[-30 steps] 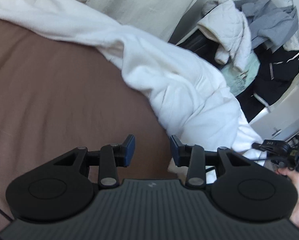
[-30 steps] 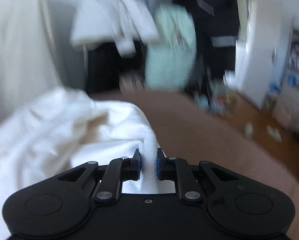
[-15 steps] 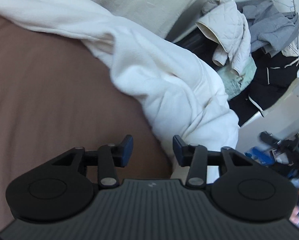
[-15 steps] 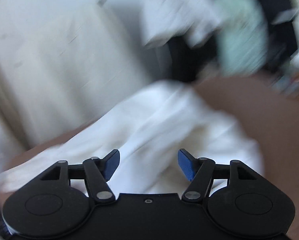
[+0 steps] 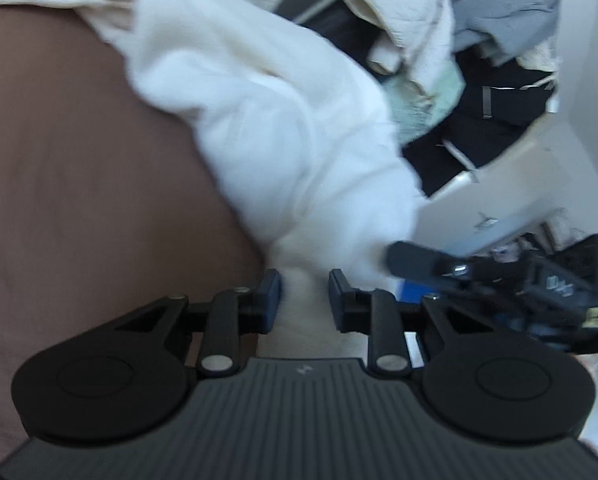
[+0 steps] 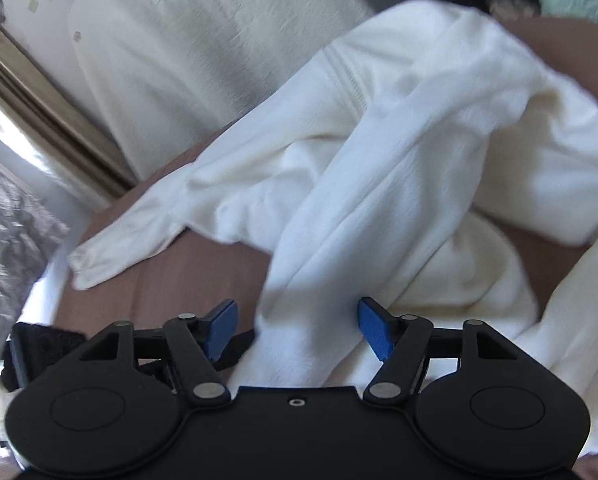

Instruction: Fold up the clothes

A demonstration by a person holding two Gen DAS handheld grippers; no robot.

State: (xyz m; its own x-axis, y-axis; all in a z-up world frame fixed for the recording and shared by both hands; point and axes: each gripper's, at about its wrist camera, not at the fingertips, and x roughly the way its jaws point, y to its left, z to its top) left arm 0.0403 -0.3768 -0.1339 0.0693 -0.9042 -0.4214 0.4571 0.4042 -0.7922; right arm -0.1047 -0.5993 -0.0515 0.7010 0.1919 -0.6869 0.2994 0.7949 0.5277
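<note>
We see a white garment [image 5: 283,128] lying crumpled on a bed with a brown sheet [image 5: 83,184], its bulk running from the far left edge down toward us. In the right wrist view the same white garment [image 6: 399,168] spreads across the brown sheet [image 6: 179,280], one sleeve stretched out to the left with its cuff flat on the bed, and a thick fold running down toward our right tool [image 6: 297,330].

Our left tool [image 5: 304,300] has a narrow bunch of the white cloth between its blue pads, and its jaws are closing; the picture is blurred there, and we cannot tell whether the pads already press the fabric. Our right tool has its jaws spread wide and opening, with the fold of cloth lying between them and touching neither pad. In the left wrist view the right tool [image 5: 411,258] shows as a dark blurred shape just beside the garment's near end.

Beyond the bed stands a rack heaped with clothes [image 5: 479,40], cream, grey, pale green and black. A pale curtain [image 6: 203,52] hangs behind the bed.
</note>
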